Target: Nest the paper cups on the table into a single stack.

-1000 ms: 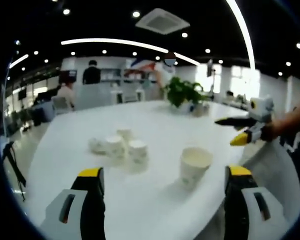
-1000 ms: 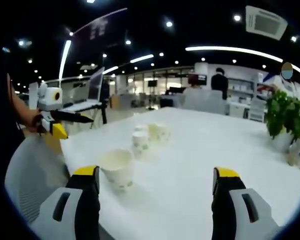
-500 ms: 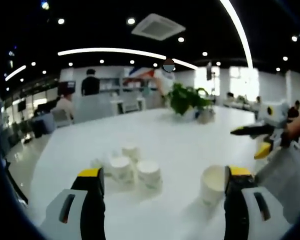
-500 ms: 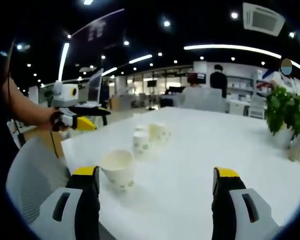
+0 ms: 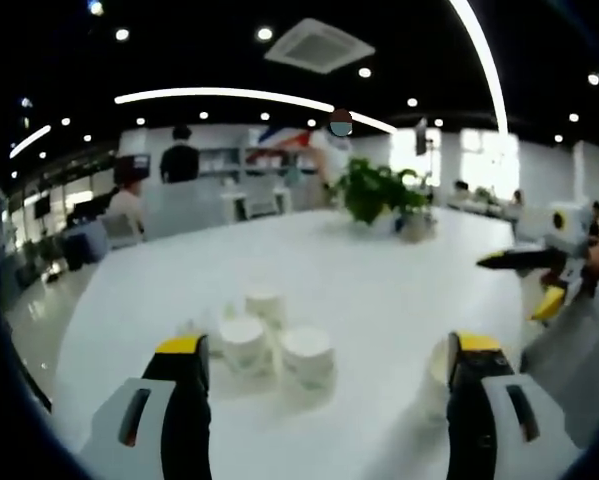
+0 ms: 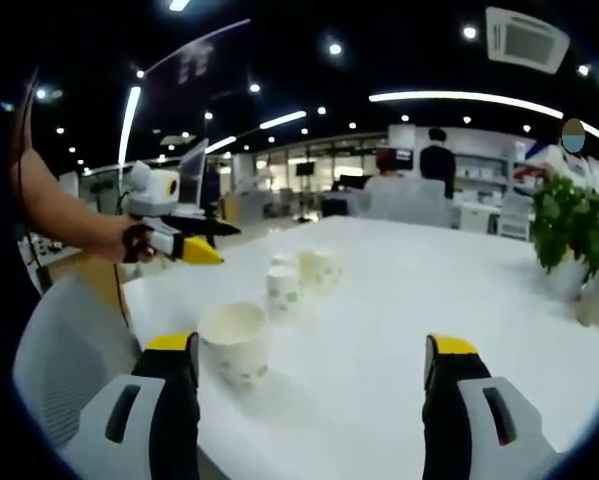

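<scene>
Here we hold both tools above the white table (image 6: pixel 399 300) with nothing between their jaws. Our left gripper (image 5: pixel 324 350) stands wide open in the lower part of the left gripper view, and the cluster of paper cups (image 5: pixel 269 340) sits just above and between its tips, in the lower centre of that frame, upright and close together. Our right gripper (image 6: pixel 309 350) is spread equally wide and empty in the right gripper view; the lone cup (image 6: pixel 235 343) stands upright just inside its left jaw, in the lower left of the frame, mouth up. In the left gripper view that cup is half hidden behind the right jaw. We judge the right tool nearer the lone cup and the left nearer the cluster. Every cup's long axis is vertical, so a sideways grasp on the wall suits.
</scene>
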